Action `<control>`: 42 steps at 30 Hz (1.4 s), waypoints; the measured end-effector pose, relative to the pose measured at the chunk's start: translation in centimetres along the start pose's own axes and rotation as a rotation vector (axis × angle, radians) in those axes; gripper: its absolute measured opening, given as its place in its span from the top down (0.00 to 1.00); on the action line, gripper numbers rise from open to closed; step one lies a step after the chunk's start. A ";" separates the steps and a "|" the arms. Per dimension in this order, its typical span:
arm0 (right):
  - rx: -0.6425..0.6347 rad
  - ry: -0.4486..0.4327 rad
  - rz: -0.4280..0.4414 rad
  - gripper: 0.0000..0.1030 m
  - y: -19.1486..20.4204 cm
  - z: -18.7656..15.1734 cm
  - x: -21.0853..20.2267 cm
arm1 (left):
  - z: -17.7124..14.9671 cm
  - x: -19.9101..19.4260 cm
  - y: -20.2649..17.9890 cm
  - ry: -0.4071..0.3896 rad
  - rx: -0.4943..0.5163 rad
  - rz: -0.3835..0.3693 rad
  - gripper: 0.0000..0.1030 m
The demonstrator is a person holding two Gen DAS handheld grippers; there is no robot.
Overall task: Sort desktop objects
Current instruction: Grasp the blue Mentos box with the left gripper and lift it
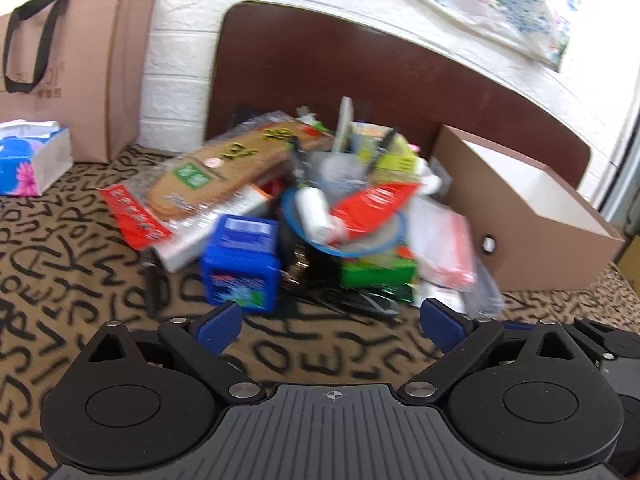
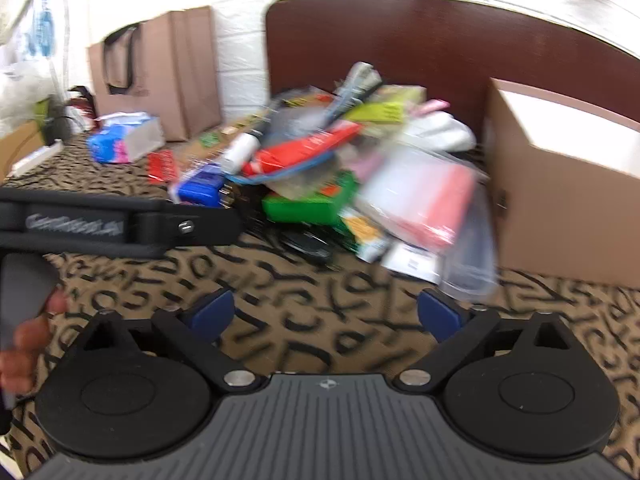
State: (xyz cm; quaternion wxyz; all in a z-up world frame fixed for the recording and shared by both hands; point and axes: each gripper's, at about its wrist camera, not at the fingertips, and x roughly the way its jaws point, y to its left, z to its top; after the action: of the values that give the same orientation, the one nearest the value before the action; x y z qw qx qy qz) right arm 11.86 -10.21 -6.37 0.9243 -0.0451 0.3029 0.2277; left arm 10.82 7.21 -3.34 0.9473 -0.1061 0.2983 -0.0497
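Observation:
A heap of small objects lies on the letter-patterned tablecloth (image 1: 100, 264): a blue box (image 1: 240, 264), a brown insole packet (image 1: 224, 168), a red tube (image 1: 368, 208), a blue-rimmed bowl (image 1: 352, 240), a green box (image 1: 376, 272) and clear bags (image 1: 448, 248). My left gripper (image 1: 330, 328) is open and empty just in front of the heap. My right gripper (image 2: 326, 316) is open and empty, short of the heap, where the green box (image 2: 308, 204) and the red tube (image 2: 304, 152) show. The left gripper's body (image 2: 120, 224) shows at the left of the right wrist view.
An open brown cardboard box (image 1: 528, 216) stands right of the heap, also seen in the right wrist view (image 2: 560, 184). A brown paper bag (image 1: 80, 68) and a tissue pack (image 1: 28, 160) stand at the back left. A dark headboard (image 1: 360, 64) and white wall lie behind.

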 end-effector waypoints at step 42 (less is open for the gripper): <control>-0.089 0.055 0.243 0.56 7.5 3.0 7.3 | 0.5 0.9 7.6 0.092 -0.099 -0.153 0.36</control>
State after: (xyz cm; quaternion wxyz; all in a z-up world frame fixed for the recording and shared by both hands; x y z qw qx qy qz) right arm 15.37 0.00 -7.77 0.8784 -0.0553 0.3211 0.3497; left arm 12.07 14.54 -5.19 0.9196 -0.1728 0.3346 -0.1117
